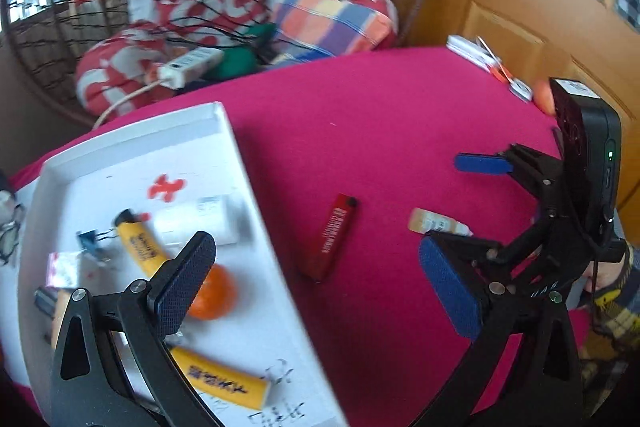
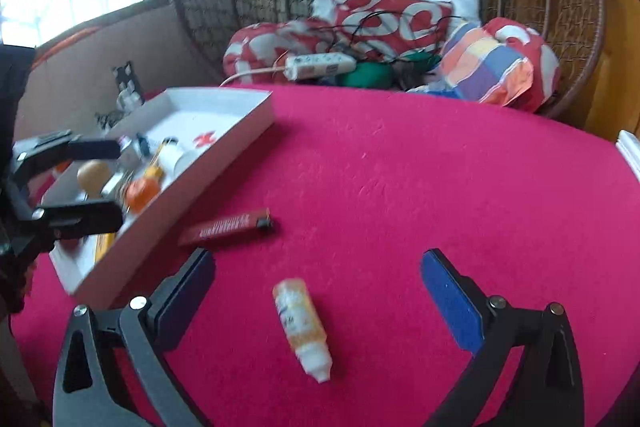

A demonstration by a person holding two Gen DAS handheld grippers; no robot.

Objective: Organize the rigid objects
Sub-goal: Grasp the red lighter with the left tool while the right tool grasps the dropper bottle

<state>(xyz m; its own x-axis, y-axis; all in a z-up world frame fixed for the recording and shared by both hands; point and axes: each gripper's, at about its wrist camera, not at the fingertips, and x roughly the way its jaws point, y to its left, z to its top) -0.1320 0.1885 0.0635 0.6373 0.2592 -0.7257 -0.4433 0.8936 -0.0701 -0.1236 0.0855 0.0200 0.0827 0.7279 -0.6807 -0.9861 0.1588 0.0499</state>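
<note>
L to R across the counter [image 2: 400,163]: white box [image 2: 224,163] at far left, already holding tubes etc. L gripper [image 1: 316,287] hangs over the box's right edge, wide open, nothing in it. Red lighter [image 2: 228,227] lies just right of the box wall, long axis roughly parallel to that wall. Small bottle [image 2: 302,327] lies on the cloth directly ahead of the R gripper [image 2: 316,303], between its fingers, cap end pointing near; gripper wide open, empty, not touching. R gripper is nearer, so prob. bottle next, fingers closing across its width.
</note>
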